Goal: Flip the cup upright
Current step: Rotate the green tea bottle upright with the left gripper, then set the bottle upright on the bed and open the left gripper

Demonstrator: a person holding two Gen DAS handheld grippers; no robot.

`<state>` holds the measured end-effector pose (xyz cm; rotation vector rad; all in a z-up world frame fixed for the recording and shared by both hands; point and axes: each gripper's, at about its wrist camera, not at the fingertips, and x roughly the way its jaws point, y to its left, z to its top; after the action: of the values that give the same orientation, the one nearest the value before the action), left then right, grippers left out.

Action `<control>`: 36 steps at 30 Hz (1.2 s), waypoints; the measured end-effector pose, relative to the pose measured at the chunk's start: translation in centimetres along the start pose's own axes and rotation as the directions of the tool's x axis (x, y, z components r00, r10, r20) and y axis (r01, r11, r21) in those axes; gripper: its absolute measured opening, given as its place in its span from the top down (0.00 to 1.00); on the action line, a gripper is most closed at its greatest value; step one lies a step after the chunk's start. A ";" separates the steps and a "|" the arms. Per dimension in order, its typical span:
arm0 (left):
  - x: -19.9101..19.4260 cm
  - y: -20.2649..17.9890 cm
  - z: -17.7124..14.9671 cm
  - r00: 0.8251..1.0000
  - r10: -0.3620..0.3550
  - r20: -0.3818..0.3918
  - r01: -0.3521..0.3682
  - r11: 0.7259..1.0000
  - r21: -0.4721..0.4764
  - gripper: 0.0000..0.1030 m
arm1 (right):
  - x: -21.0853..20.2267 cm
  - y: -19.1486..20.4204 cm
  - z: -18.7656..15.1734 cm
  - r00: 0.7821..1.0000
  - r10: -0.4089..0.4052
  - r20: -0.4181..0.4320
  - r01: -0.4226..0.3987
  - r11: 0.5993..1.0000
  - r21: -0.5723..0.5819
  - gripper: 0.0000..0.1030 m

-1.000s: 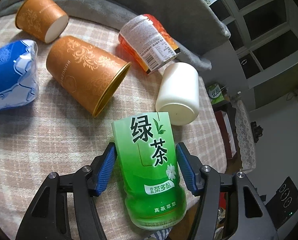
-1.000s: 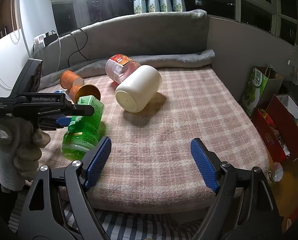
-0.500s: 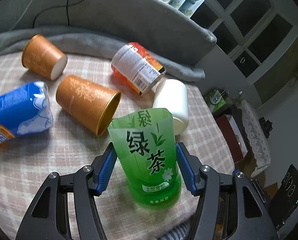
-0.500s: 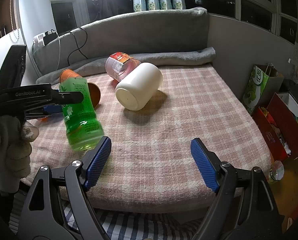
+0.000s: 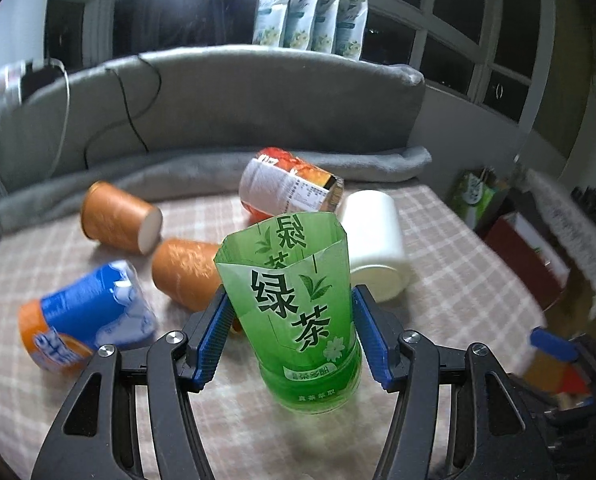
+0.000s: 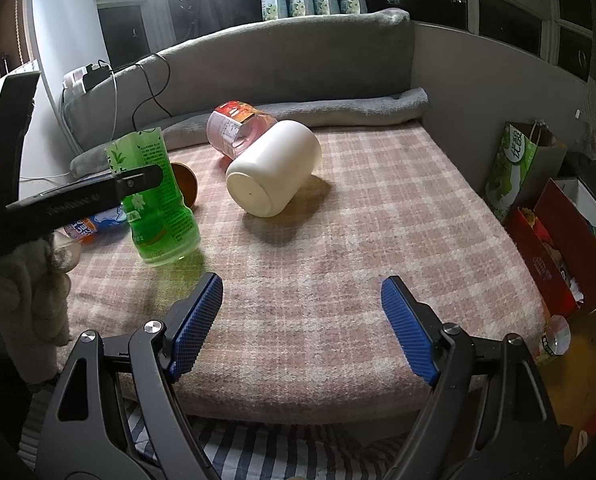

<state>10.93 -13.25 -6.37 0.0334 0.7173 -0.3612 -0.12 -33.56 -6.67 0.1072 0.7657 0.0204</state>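
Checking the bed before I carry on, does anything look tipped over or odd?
Yes. The white cup, two brown cups, the orange bottle and blue bottle lie on their sides; the green cup, in the left tongs, tilts slightly.

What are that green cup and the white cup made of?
The green cup looks like thin, glossy clear plastic, apparently a cut-off drink bottle: light passes through it and its rim is unevenly cut. The white cup is opaque and smooth with a soft sheen, plastic or ceramic; I can't tell which.
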 end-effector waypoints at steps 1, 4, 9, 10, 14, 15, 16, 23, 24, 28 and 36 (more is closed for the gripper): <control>0.2 -0.2 -0.2 1.000 0.017 0.008 -0.017 1.000 0.019 0.43 | 0.0 0.0 0.0 1.000 0.000 -0.001 0.000 1.000 0.001 0.18; 0.2 -0.7 -0.6 0.999 0.045 0.028 -0.047 0.997 0.060 0.43 | 0.0 -0.2 0.0 1.000 -0.002 -0.003 0.002 1.000 0.007 0.18; -0.2 -1.4 -1.1 0.997 0.064 0.046 -0.069 0.993 0.095 0.43 | 0.0 -0.3 -0.1 1.000 -0.002 -0.004 0.002 1.000 0.009 0.18; -0.3 -1.4 -1.1 0.997 0.063 0.046 -0.067 0.993 0.094 0.43 | 0.0 -0.2 -0.1 1.000 -0.002 -0.003 0.002 1.000 0.008 0.18; -0.7 -1.4 -1.4 0.998 0.055 0.041 -0.058 0.994 0.092 0.43 | 0.0 -0.1 -0.1 1.000 -0.001 -0.001 0.001 1.000 0.005 0.18; -0.8 -1.5 -1.4 0.998 0.052 0.039 -0.056 0.994 0.091 0.43 | 0.0 -0.1 -0.1 1.000 -0.002 -0.001 0.002 1.000 0.006 0.18; -0.9 -1.5 -1.5 0.998 0.046 0.037 -0.050 0.995 0.089 0.43 | 0.0 -0.1 -0.1 1.000 -0.002 -0.002 0.002 1.000 0.006 0.18; -1.2 -1.6 -2.3 1.000 -0.005 0.001 0.005 0.997 0.077 0.43 | -0.1 0.0 -0.1 1.000 0.000 0.000 0.000 1.000 0.005 0.18; -1.3 -1.6 -2.3 1.000 -0.013 -0.004 0.013 0.997 0.071 0.42 | -0.1 0.1 -0.1 1.000 0.000 0.001 0.000 1.000 0.005 0.18; -1.4 -1.3 -2.5 0.999 -0.042 -0.019 0.042 0.998 0.049 0.35 | -0.1 0.1 -0.1 1.000 0.000 0.001 0.000 1.000 0.006 0.18; -3.3 -0.5 -3.5 0.998 -0.062 -0.012 0.062 0.997 0.043 0.31 | -0.4 0.3 0.1 0.999 0.019 0.031 -0.019 1.000 0.009 0.18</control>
<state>6.21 -12.15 -6.85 0.0540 0.7221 -0.4359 -0.29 -33.29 -6.28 0.1233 0.7339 0.0333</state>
